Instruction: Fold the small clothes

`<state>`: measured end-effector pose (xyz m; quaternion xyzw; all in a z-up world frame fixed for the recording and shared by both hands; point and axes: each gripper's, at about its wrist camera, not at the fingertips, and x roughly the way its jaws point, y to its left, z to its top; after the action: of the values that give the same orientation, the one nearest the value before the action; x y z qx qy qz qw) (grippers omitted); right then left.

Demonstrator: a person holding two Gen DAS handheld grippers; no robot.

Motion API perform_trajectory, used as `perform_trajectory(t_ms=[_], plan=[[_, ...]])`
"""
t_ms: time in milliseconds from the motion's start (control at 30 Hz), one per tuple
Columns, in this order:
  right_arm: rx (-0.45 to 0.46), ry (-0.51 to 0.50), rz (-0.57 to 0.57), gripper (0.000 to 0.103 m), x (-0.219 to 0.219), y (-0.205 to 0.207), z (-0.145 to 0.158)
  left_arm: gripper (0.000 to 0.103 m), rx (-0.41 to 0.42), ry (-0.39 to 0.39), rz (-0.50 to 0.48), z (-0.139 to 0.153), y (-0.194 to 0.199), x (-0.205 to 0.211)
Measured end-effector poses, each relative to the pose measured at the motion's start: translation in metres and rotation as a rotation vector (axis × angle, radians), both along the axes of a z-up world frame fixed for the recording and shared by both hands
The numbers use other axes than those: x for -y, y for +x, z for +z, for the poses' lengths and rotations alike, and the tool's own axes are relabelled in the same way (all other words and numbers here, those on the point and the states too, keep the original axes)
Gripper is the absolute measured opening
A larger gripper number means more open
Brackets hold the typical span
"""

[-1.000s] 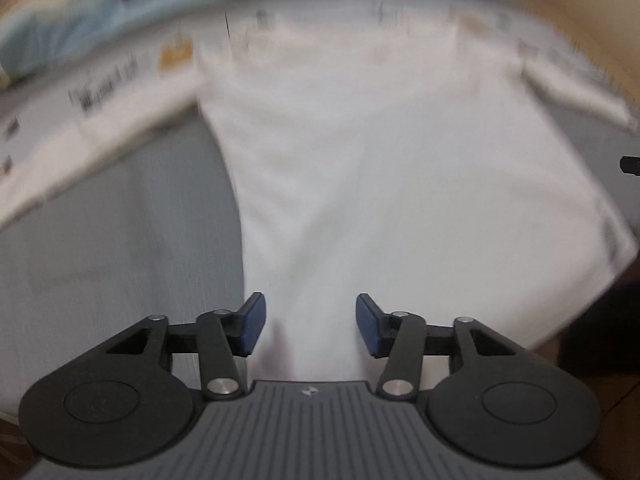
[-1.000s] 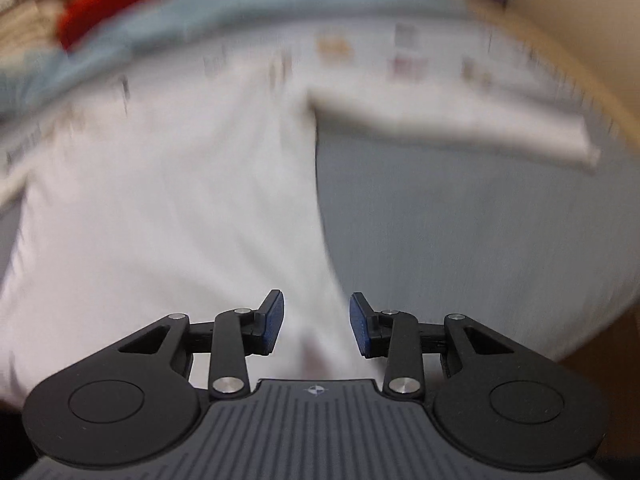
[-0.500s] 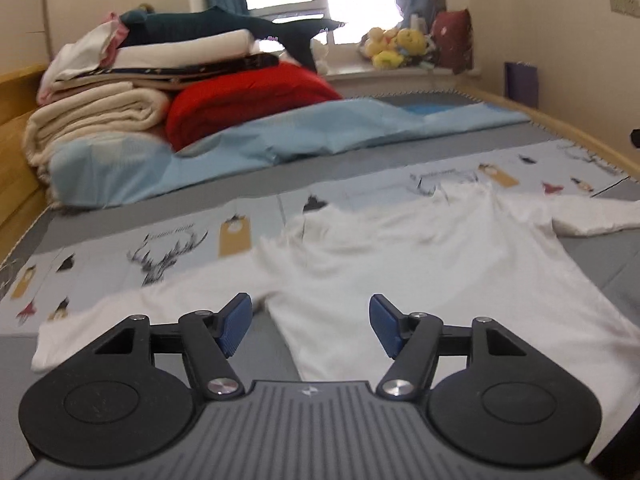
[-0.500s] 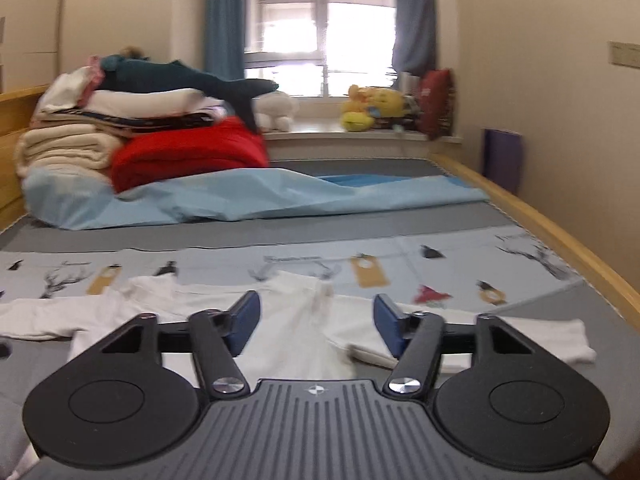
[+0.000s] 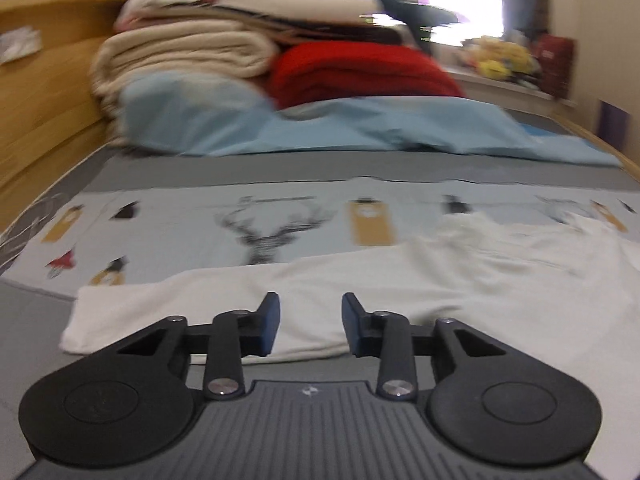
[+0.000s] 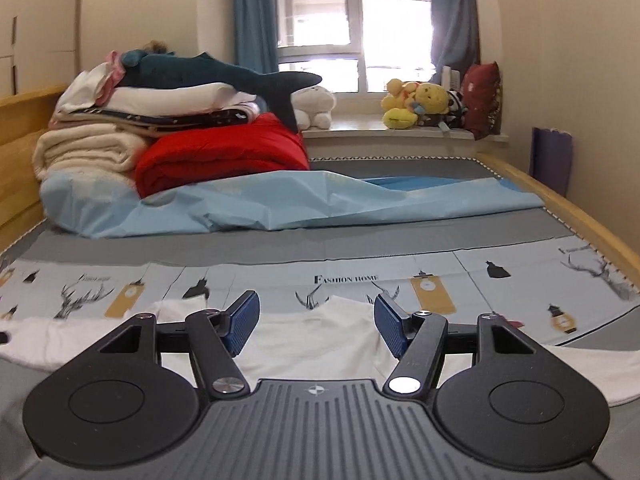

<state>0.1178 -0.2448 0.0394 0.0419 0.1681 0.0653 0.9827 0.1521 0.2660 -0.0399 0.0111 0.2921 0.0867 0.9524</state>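
A white long-sleeved shirt [image 5: 460,280] lies spread flat on the bed, front side up, collar toward the far end. In the left wrist view its left sleeve [image 5: 168,304] stretches out to the left. My left gripper [image 5: 308,328] is open and empty, low over that sleeve near the armpit. In the right wrist view the shirt [image 6: 320,332] lies under my right gripper [image 6: 316,324], which is open wide and empty, just above the chest near the collar. The right sleeve [image 6: 600,364] runs off to the right.
The shirt lies on a printed grey-and-pale-blue sheet [image 6: 352,280]. A crumpled light blue sheet [image 6: 300,204], a red quilt [image 6: 224,156] and a stack of folded blankets [image 6: 100,144] fill the far left. Wooden bed rails [image 6: 560,204] run along both sides.
Both grippers tilted up from looking down on the shirt to looking along the bed. The left gripper moved left over the left sleeve. The right gripper's jaws opened wider.
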Motion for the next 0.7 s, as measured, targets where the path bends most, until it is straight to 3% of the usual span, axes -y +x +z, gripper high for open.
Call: perform_trajectory(t_ms=[133, 400, 567, 700], plan=[[-0.063, -0.025, -0.008, 0.061, -0.021, 0.027, -0.018, 0.035, -0.004, -0.021, 0.158, -0.017, 0.005, -0.063], [-0.081, -0.048, 0.080, 0.061, -0.059, 0.041, -0.019, 0.036, 0.015, -0.074, 0.524, -0.056, -0.013, -0.182], [-0.060, -0.118, 0.135, 0.061, -0.076, 0.044, -0.019, 0.042, -0.013, -0.061, 0.585, -0.076, -0.018, -0.219], [-0.096, -0.132, 0.149, 0.061, -0.085, 0.049, -0.024, 0.049, -0.013, -0.119, 0.577, -0.084, -0.012, -0.236]])
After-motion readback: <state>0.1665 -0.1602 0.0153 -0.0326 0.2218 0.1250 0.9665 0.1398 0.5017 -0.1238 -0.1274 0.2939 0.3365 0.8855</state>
